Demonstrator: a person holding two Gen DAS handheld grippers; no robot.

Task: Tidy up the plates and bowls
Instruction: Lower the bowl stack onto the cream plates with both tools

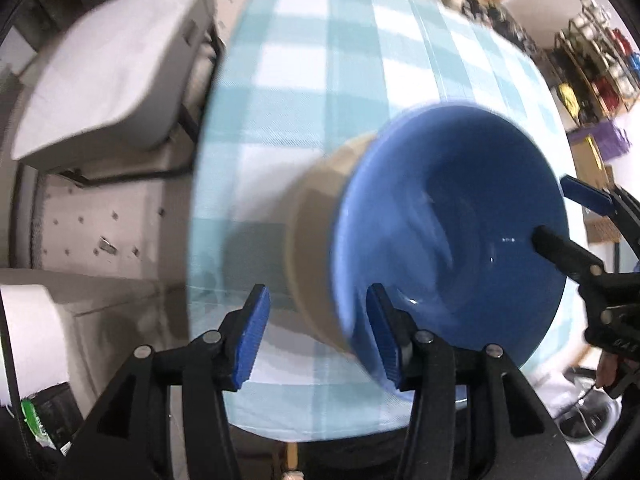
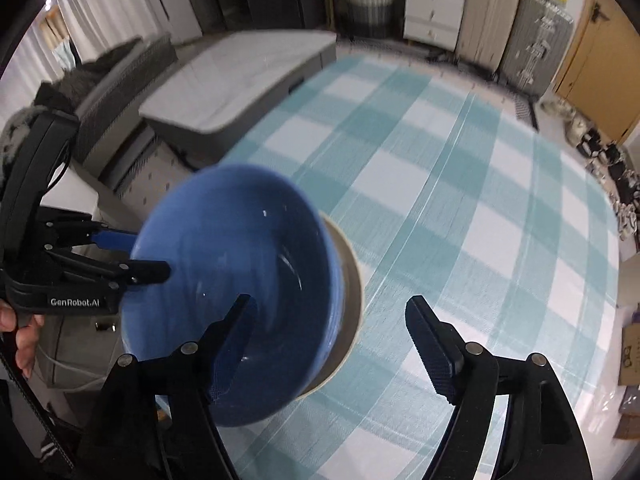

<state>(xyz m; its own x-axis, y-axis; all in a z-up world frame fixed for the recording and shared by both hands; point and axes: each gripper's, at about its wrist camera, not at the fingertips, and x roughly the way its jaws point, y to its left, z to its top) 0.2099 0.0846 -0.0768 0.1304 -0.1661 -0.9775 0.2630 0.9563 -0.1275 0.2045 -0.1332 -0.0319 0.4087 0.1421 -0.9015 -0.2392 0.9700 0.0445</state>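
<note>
A blue bowl (image 1: 452,232) with a beige outside (image 1: 320,240) hangs tilted on its side above the checked tablecloth (image 1: 320,80). My left gripper (image 1: 316,336) is open with its fingers straddling the bowl's near rim, the right pad (image 1: 382,332) inside the bowl. My right gripper (image 1: 560,216) shows at the bowl's far rim, one finger inside and one outside. In the right wrist view the bowl (image 2: 232,280) is at lower left. My right gripper (image 2: 332,344) is open there, its left finger (image 2: 232,344) inside the bowl. The left gripper (image 2: 132,256) straddles the opposite rim.
The table with the teal and white checked cloth (image 2: 440,200) fills both views. A grey sofa (image 1: 108,60) and a bed (image 2: 240,80) stand beside the table. Shelves with clutter (image 1: 592,68) are at the far right. A white paper roll (image 1: 28,340) is at lower left.
</note>
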